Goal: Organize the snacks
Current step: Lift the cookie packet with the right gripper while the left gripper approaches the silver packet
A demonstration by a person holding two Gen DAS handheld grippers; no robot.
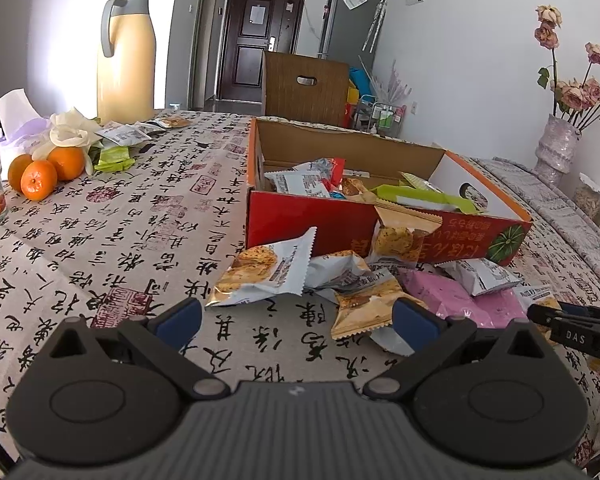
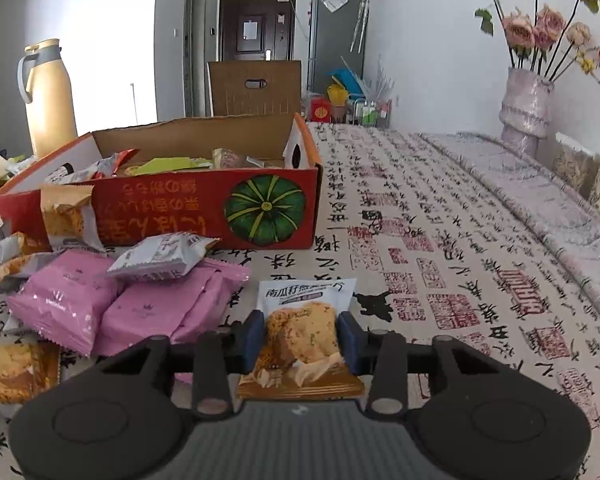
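In my right gripper (image 2: 302, 338) sits a snack packet (image 2: 305, 328) headed "南瓜籽". "DAS" is printed on that gripper's arm, seen right of the red box (image 1: 384, 224), whose yellow writing is upside down, unreadable.

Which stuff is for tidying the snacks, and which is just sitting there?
For the job:
red box
pink packets
cracker packet in the right gripper
left gripper, open

Just sitting there:
oranges
yellow jug
flower vase
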